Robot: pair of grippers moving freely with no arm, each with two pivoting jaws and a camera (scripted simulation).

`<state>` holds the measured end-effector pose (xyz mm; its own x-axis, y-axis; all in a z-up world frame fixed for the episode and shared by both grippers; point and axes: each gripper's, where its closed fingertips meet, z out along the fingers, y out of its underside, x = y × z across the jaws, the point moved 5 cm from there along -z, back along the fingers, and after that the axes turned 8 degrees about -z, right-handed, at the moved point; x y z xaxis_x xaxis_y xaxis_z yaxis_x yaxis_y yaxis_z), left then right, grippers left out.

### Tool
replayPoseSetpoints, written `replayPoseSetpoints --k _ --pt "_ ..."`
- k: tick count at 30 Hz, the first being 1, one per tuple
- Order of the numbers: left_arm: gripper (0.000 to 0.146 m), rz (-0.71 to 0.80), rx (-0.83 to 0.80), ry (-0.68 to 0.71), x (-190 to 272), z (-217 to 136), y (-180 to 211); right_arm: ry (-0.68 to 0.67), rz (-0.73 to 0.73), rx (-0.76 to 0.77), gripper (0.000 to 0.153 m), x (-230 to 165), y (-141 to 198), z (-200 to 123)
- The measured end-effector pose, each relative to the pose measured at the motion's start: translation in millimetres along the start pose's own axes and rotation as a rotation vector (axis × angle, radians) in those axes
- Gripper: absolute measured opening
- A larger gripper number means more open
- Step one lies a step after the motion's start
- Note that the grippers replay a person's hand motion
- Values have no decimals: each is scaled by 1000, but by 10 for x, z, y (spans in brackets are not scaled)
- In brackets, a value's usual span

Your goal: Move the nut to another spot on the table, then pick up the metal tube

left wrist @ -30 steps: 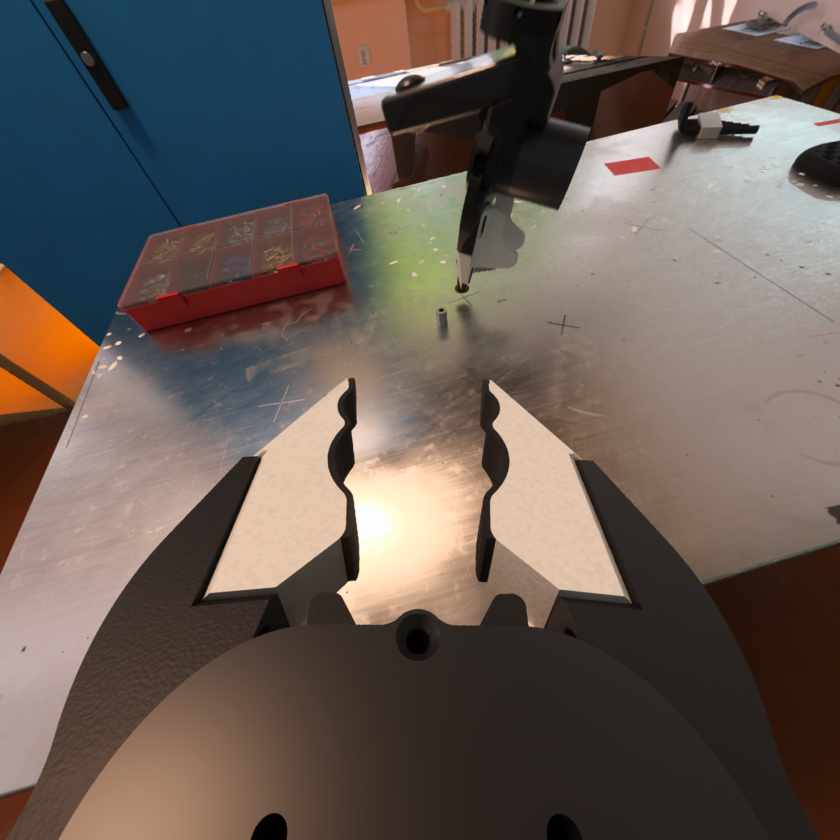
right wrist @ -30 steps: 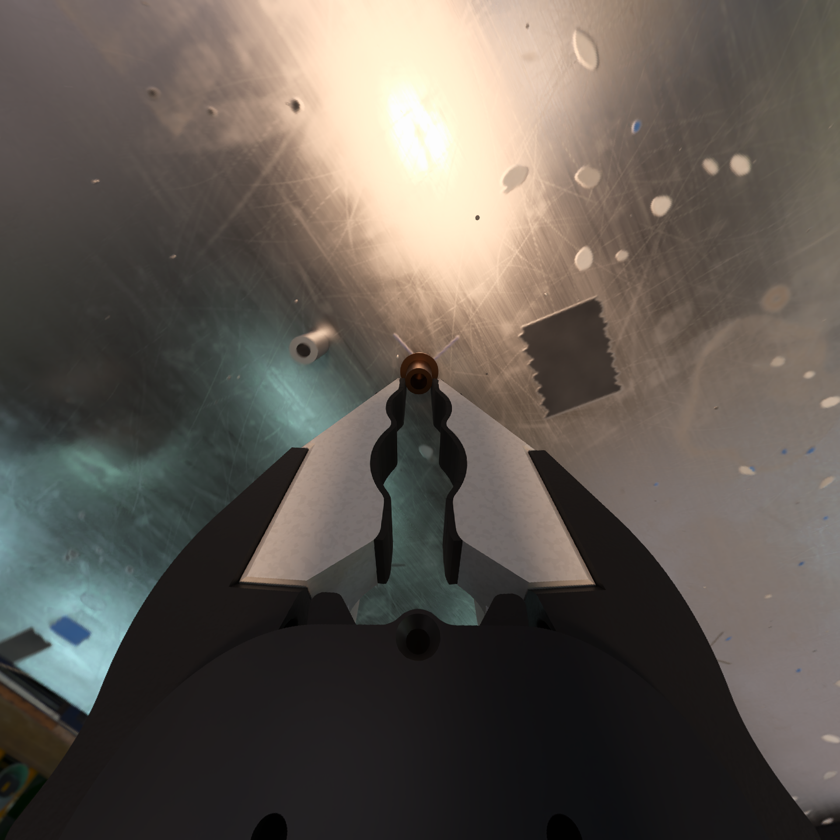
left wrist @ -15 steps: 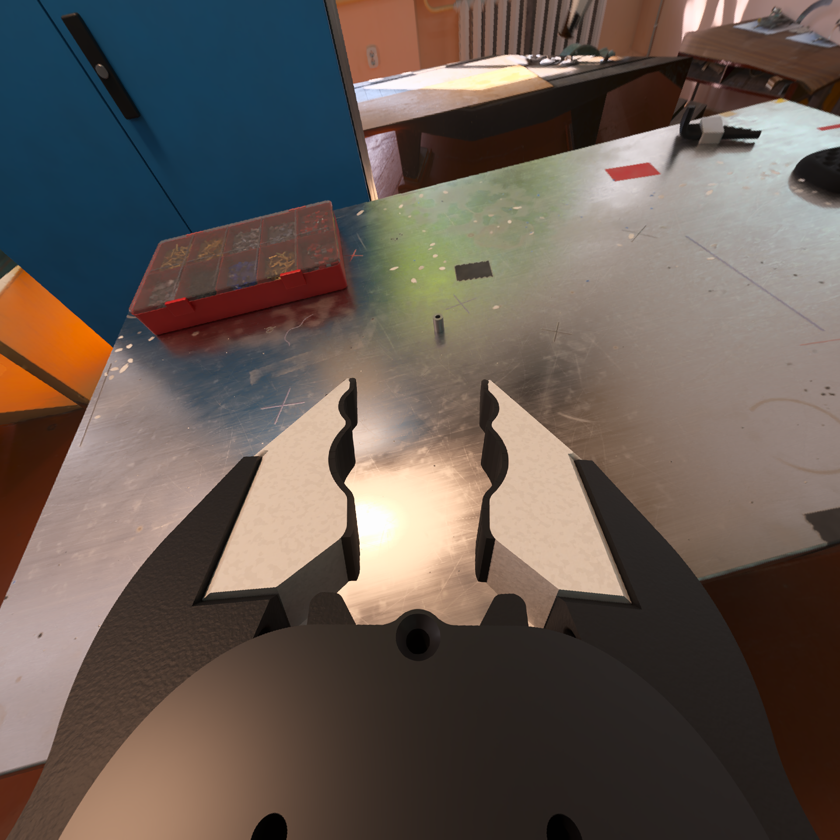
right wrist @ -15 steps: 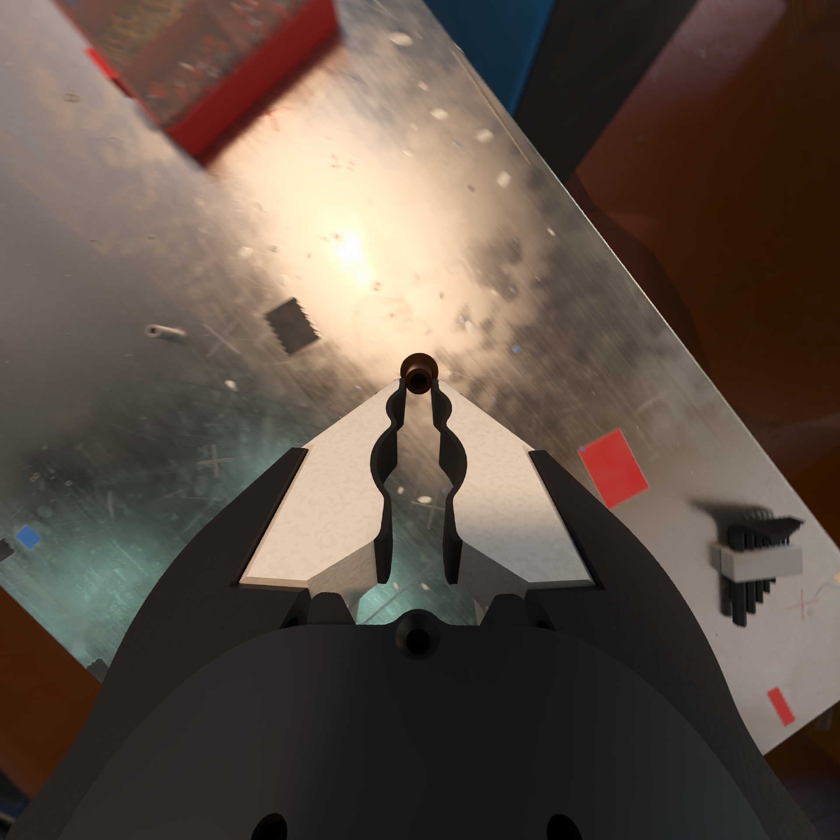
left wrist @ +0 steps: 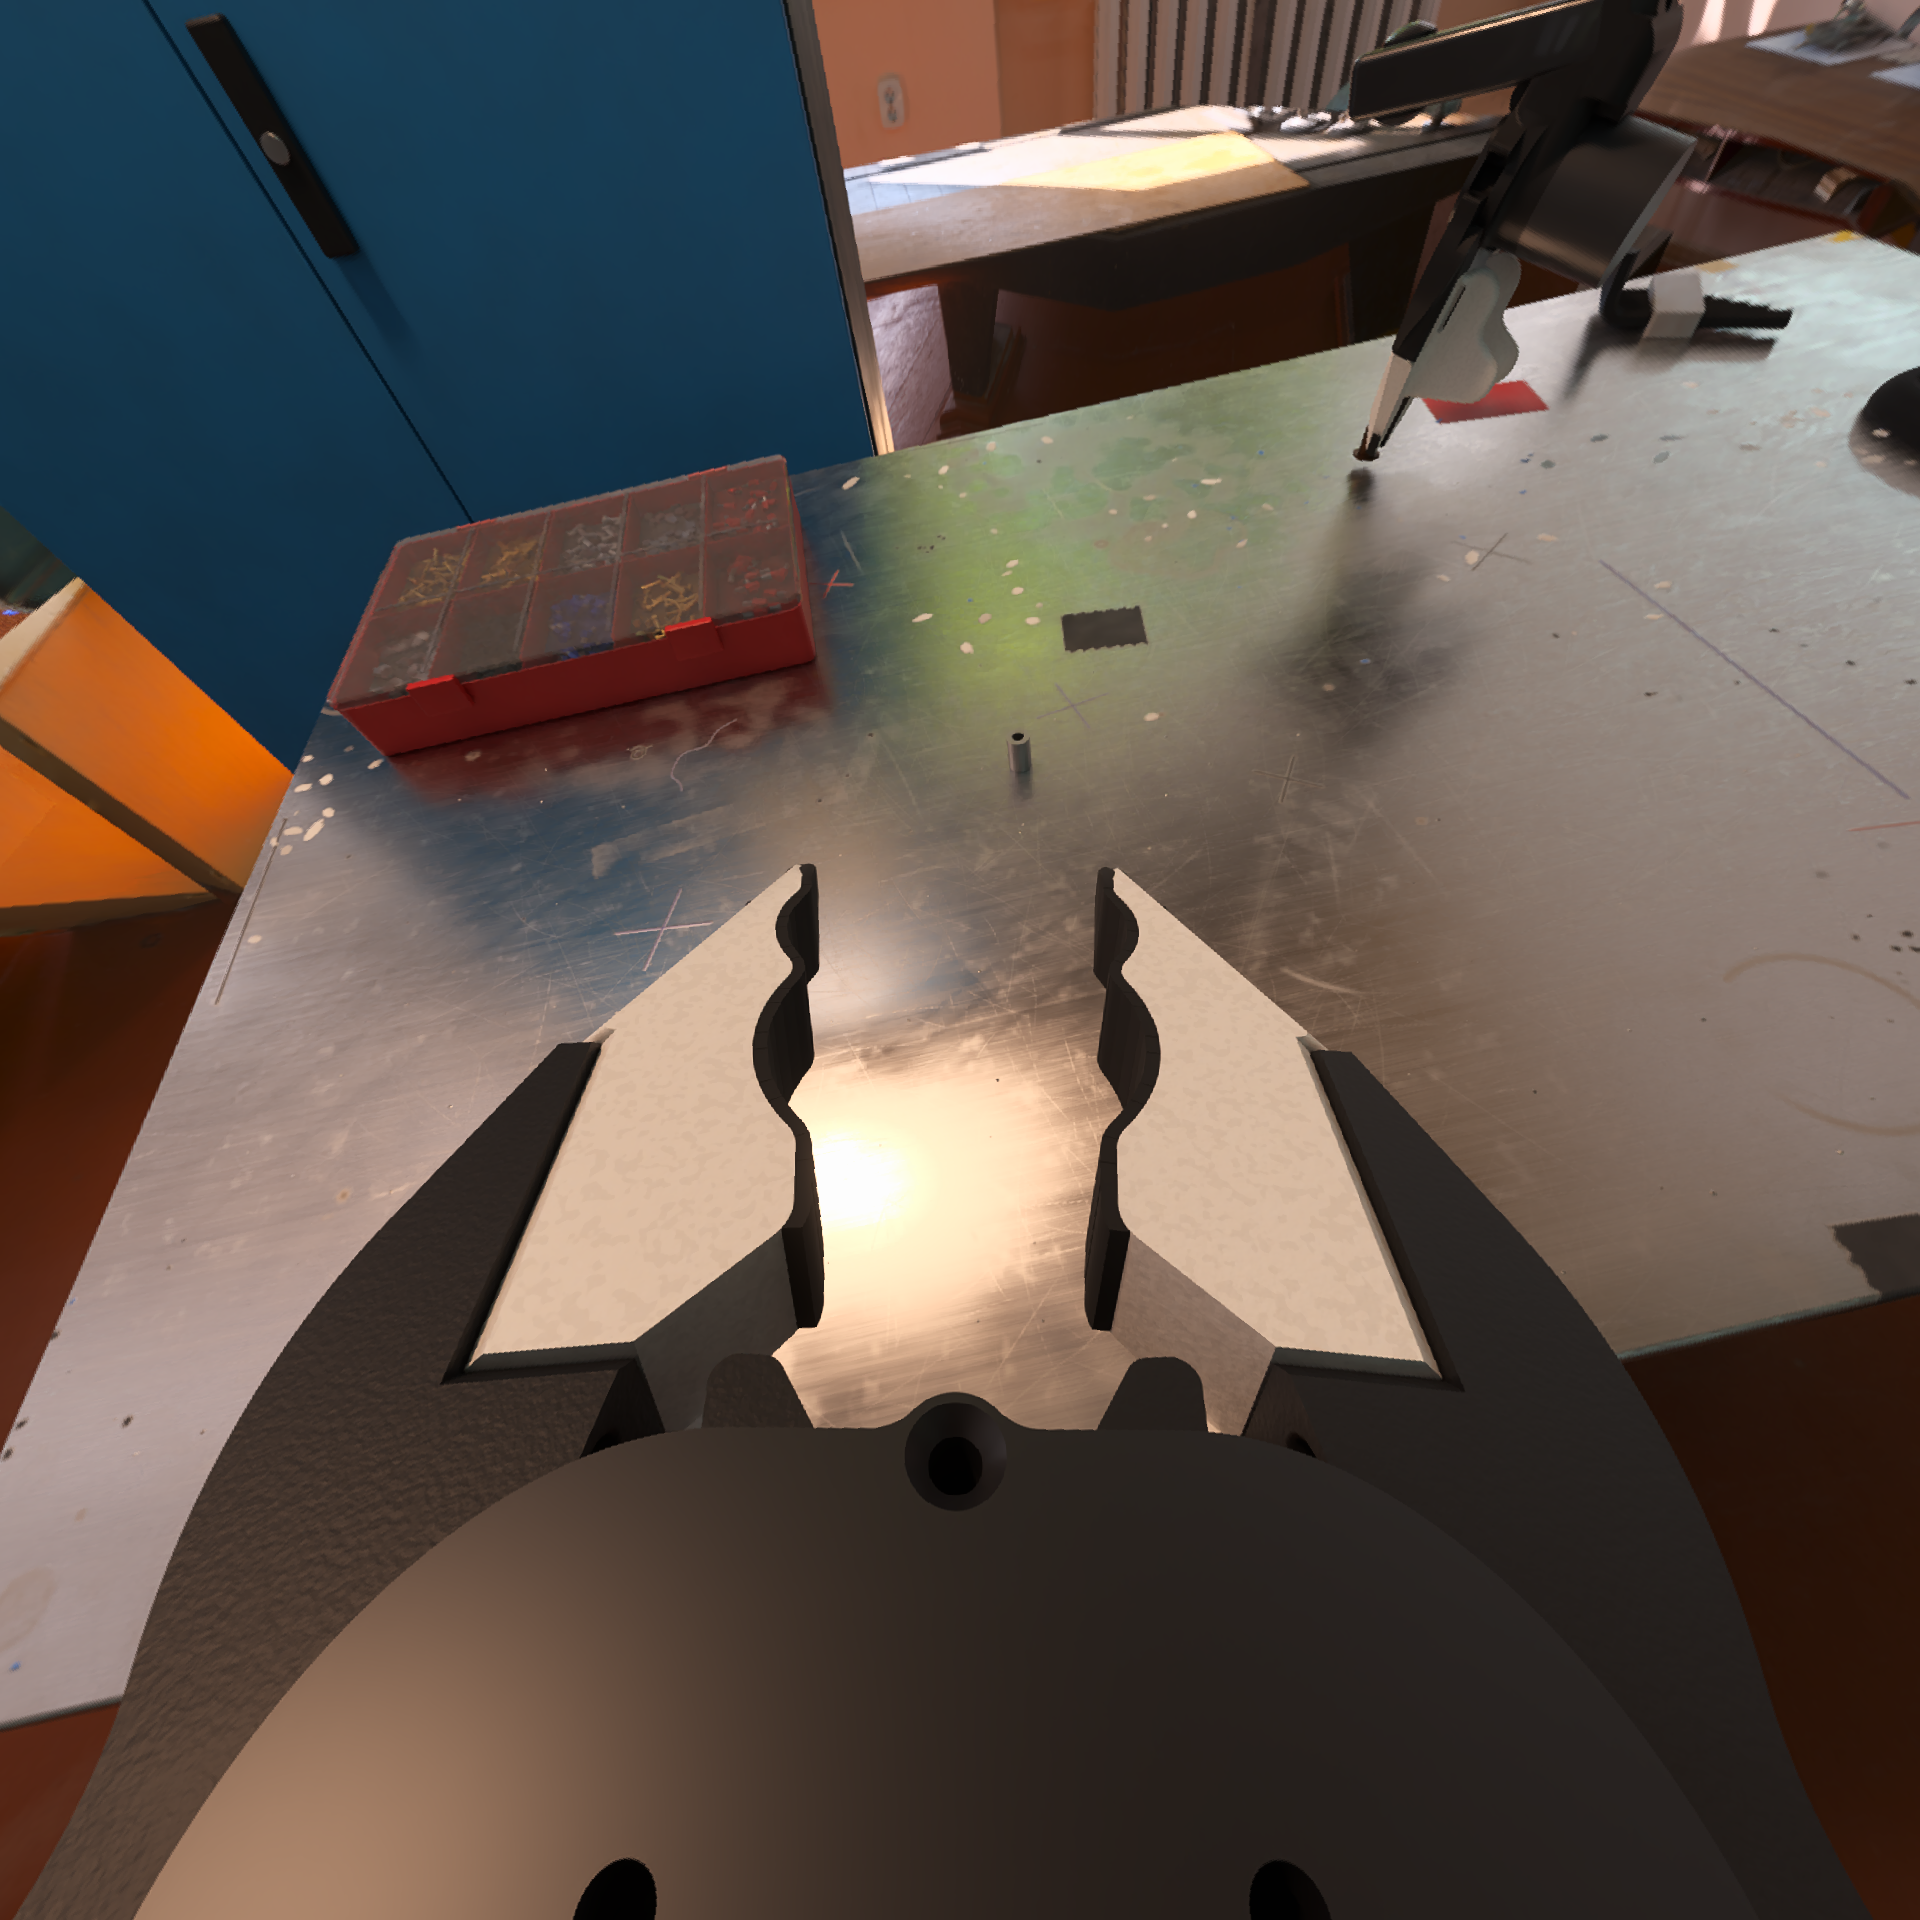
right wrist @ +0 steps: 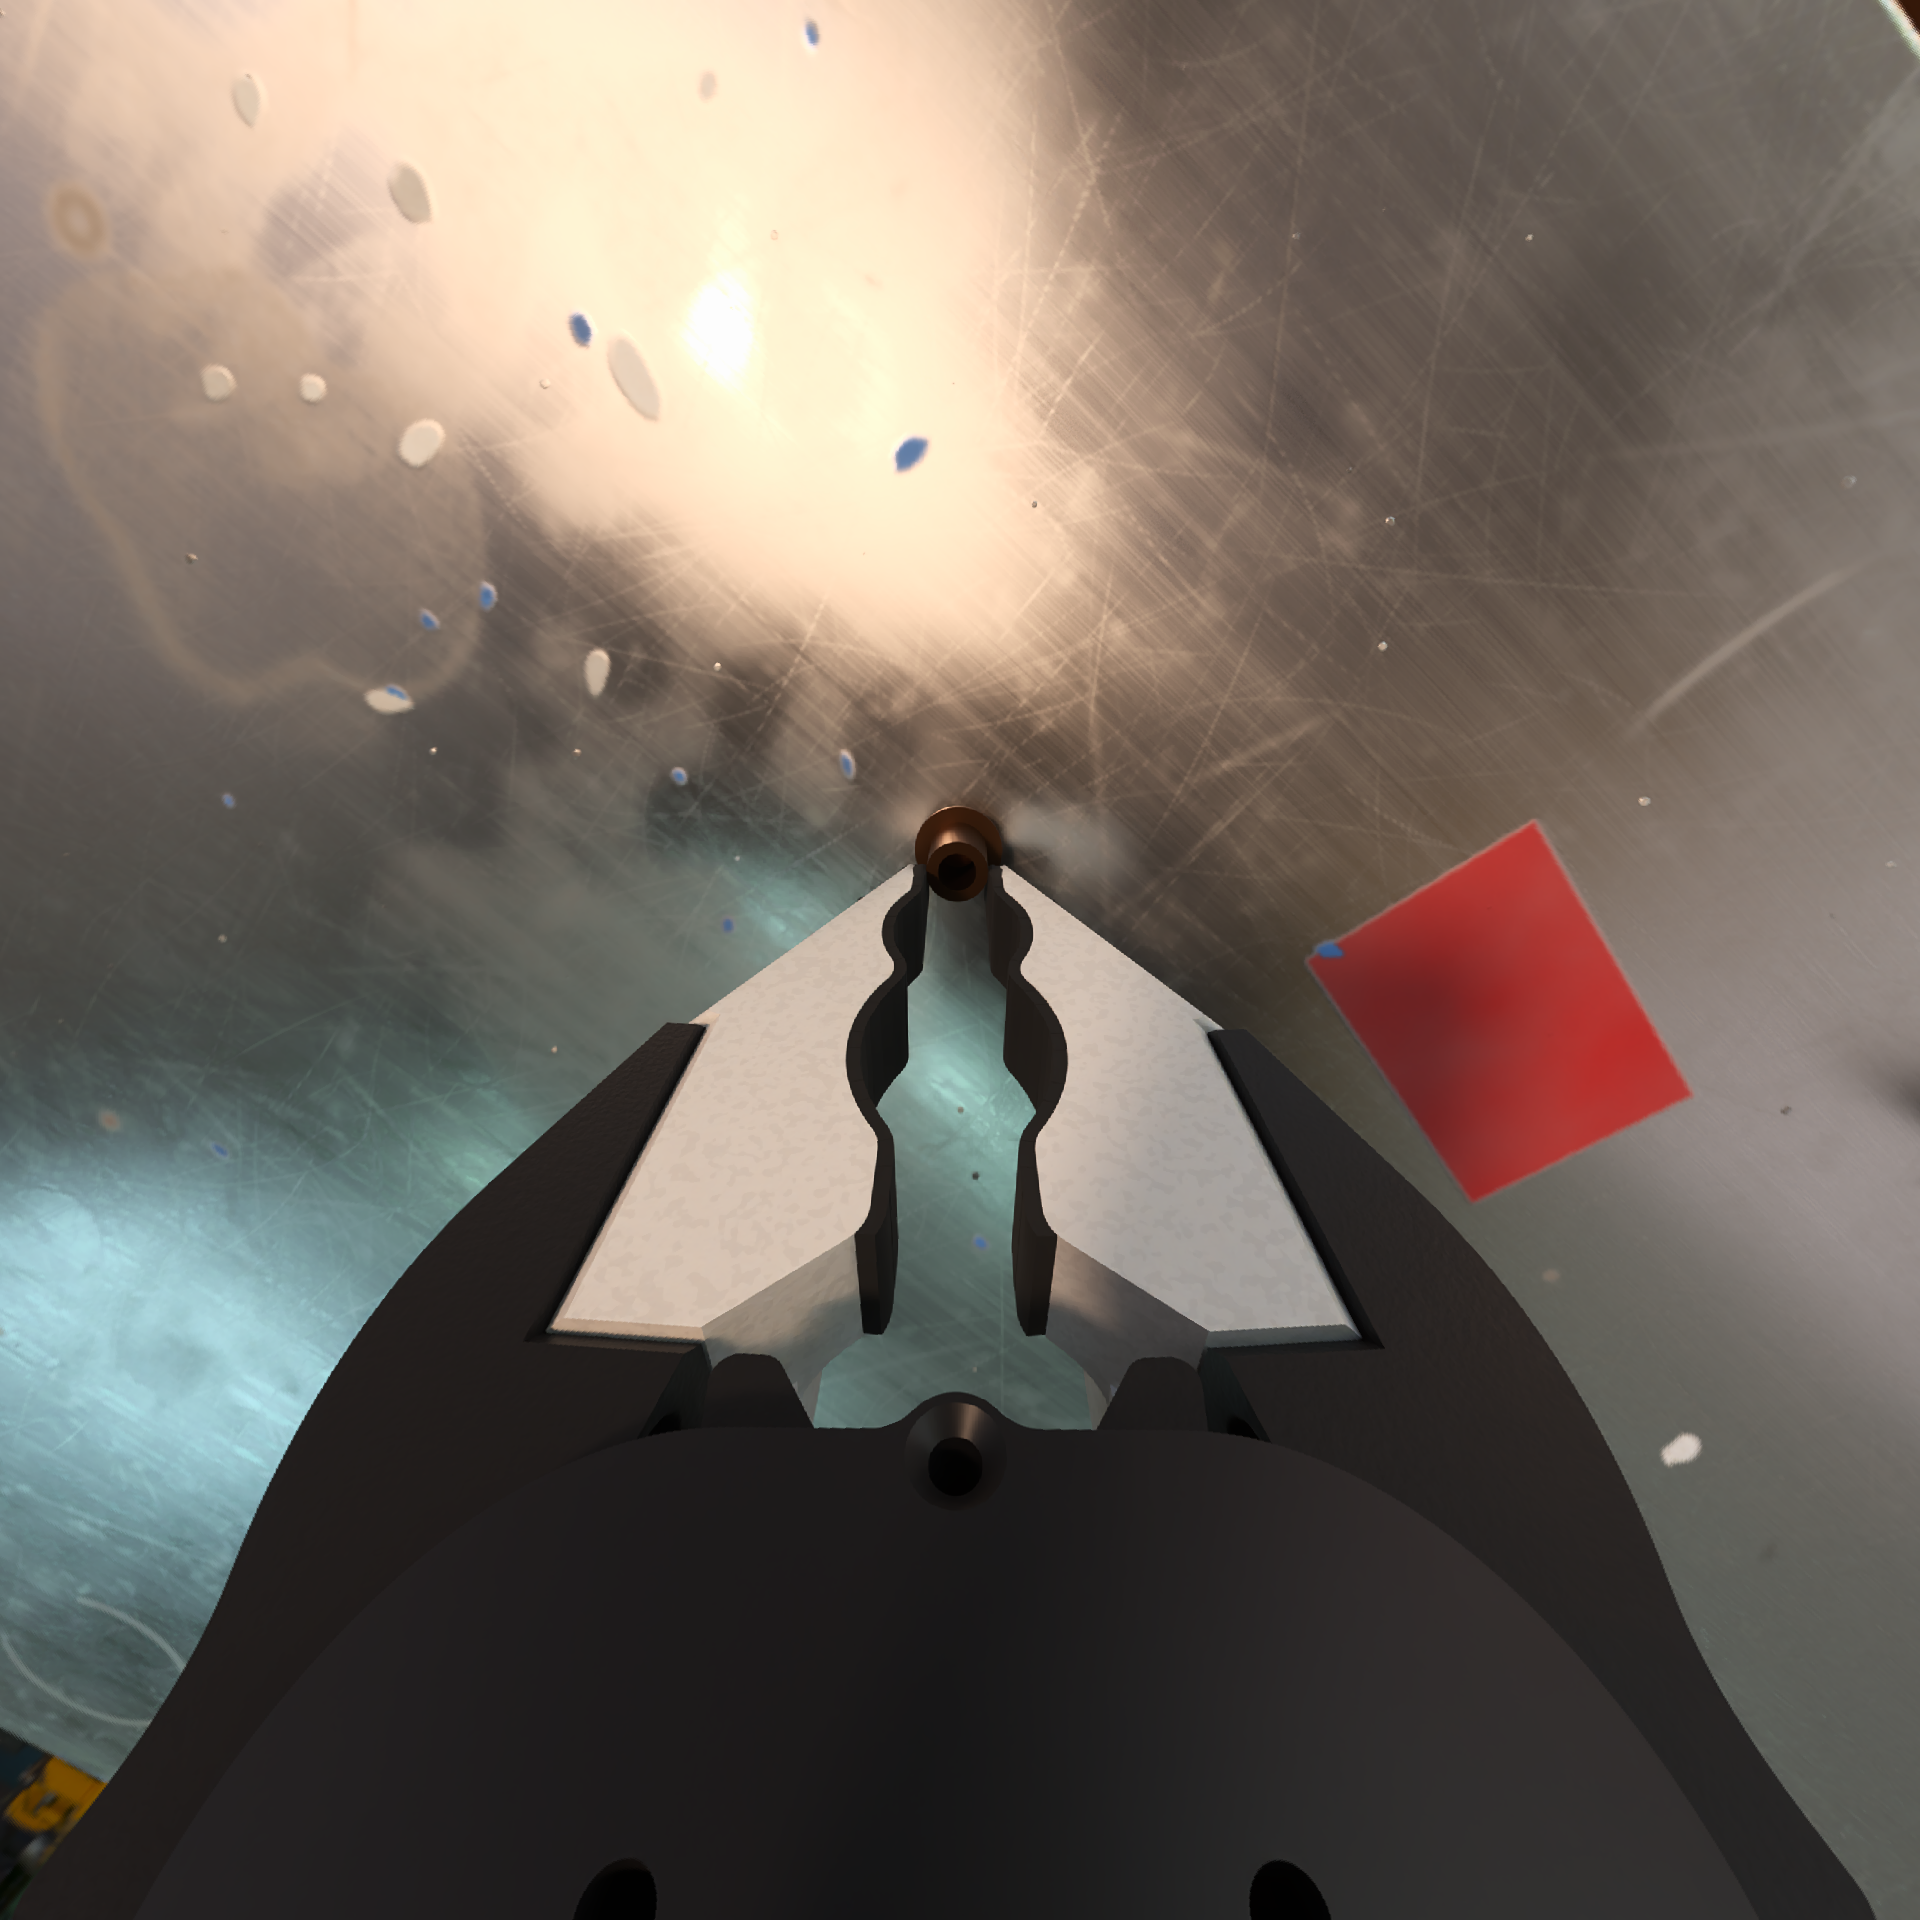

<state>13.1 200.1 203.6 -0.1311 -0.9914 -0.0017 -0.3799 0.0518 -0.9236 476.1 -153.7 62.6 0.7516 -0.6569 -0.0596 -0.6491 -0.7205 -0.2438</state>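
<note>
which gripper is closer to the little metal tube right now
Left. The left gripper hangs open just short of the upright metal tube. The right gripper, shut on the nut, is far off beside the red patch.

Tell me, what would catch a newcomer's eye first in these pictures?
Probably the red compartment box at the far left of the scratched metal table. Then the right gripper, pinching a small copper-coloured nut close above the table beside a red patch, while the left gripper is open, facing a small upright metal tube.

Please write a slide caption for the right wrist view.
Right tongs hold the copper nut just above the metal table, beside a red patch.
</note>
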Motion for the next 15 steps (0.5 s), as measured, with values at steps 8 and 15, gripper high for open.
replayPoseSetpoints --k 8,15 --pt "53 5 -14 -2 38 50 -4 -25 17 2 11 37 -16 51" --pt "55 -14 2 -4 29 79 1 -29 39 19 20 60 0 -81"
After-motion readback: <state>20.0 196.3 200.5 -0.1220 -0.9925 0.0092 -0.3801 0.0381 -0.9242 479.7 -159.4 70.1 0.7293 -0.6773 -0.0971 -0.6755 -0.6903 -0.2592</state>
